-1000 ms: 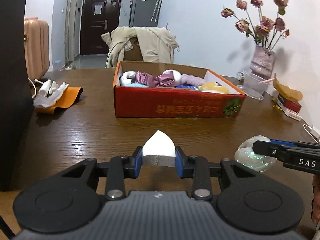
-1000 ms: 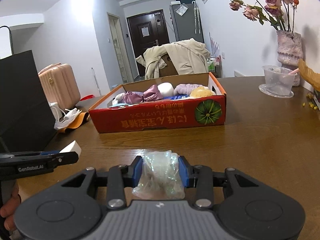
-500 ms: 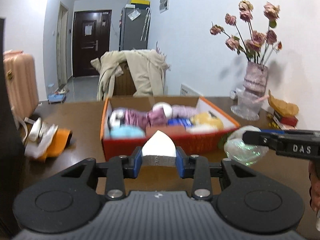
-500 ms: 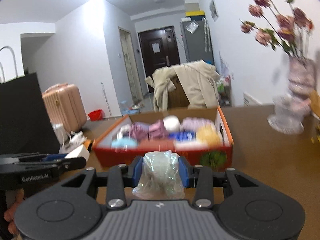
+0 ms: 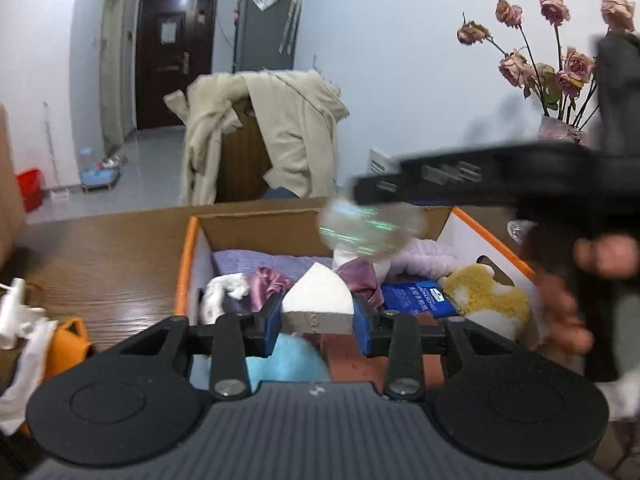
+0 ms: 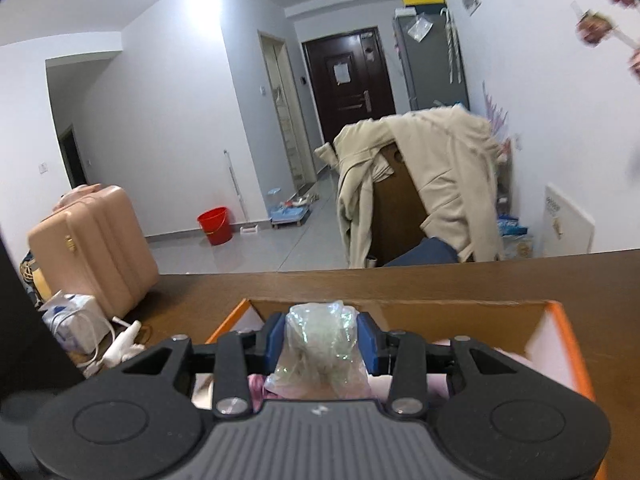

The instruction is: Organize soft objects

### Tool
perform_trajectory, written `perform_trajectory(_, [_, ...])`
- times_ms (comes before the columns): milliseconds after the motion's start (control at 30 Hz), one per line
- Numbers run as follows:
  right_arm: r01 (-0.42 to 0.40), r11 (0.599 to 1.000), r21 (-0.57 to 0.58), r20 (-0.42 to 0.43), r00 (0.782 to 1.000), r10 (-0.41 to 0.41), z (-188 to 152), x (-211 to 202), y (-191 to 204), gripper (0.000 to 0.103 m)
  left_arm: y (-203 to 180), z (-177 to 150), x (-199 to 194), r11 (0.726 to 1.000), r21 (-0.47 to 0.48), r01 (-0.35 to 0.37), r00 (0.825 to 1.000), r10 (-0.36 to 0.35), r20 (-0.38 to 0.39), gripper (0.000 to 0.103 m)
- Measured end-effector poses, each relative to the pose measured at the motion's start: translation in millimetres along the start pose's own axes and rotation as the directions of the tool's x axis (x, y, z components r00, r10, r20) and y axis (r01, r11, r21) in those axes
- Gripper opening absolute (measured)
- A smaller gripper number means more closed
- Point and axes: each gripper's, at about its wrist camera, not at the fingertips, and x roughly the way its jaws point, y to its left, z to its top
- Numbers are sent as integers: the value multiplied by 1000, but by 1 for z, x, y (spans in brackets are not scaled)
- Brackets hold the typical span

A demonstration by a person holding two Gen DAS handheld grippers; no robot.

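My left gripper (image 5: 318, 312) is shut on a white wedge-shaped sponge (image 5: 317, 300) and holds it above the near part of the orange-rimmed cardboard box (image 5: 185, 264). My right gripper (image 6: 322, 340) is shut on a crumpled clear plastic bag (image 6: 320, 356) above the box (image 6: 560, 320). In the left wrist view the right gripper (image 5: 360, 192) reaches in from the right with the bag (image 5: 368, 228) hanging over the box's far half. The box holds soft items: a purple cloth (image 5: 264, 260), a blue pack (image 5: 418, 300), a yellow plush (image 5: 480, 300), a light blue item (image 5: 288, 360).
The box sits on a brown wooden table (image 5: 100, 256). White and orange things (image 5: 36, 332) lie at the table's left. A vase of dried roses (image 5: 560, 80) stands at the right. A chair with a beige coat (image 6: 420, 192) is behind the table. A pink suitcase (image 6: 92, 240) stands left.
Both grippers have risen and moved forward, from low in front of the box to above it. Each still holds its item. The right gripper now reaches further over the box.
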Motion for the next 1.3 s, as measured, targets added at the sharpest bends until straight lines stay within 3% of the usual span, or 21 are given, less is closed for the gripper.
perform_trajectory(33, [-11,1000,9,-2,1000,11,3,12,0,45,3,2,8,1000,-11,7,1000,-7,-6,38])
perform_trajectory(100, [-17,1000,10,-7,1000,17,6,32,-2,58,5,4,22,1000,-13,21,1000,-21,-19,41])
perform_trajectory(200, [-1,1000,30,12,1000,1,3,36,-8,59,8,5,35,999,-21,39,999,-39,-30,44])
perform_trajectory(267, [15,999,38,11,1000,-15,-1,33,-15,60,9,4,41,998,-36,53,998,-54,-31,64])
perform_trajectory(333, [40,999,37,3,999,-41,-3,24,-21,60,9,3,40,997,-55,46,999,-47,-16,75])
perform_trajectory(567, [101,994,-45,33,994,-100,-6,-33,-28,67,4,17,13,997,-68,28,1000,-27,12,79])
perform_trajectory(700, [139,988,-60,33,990,-137,-5,-69,-33,73,-8,22,-15,999,-41,8,999,-7,46,87])
perform_trajectory(900, [224,972,-68,34,974,-222,-7,-124,-40,78,-24,27,-49,999,-17,-49,996,50,76,88])
perform_trajectory(1033, [238,969,-68,74,970,-233,-13,-160,-39,83,-33,26,-79,996,-24,-90,984,93,154,98])
perform_trajectory(1300, [235,968,-86,138,965,-222,-31,-199,-22,86,-39,17,-118,991,-32,-131,964,135,229,103])
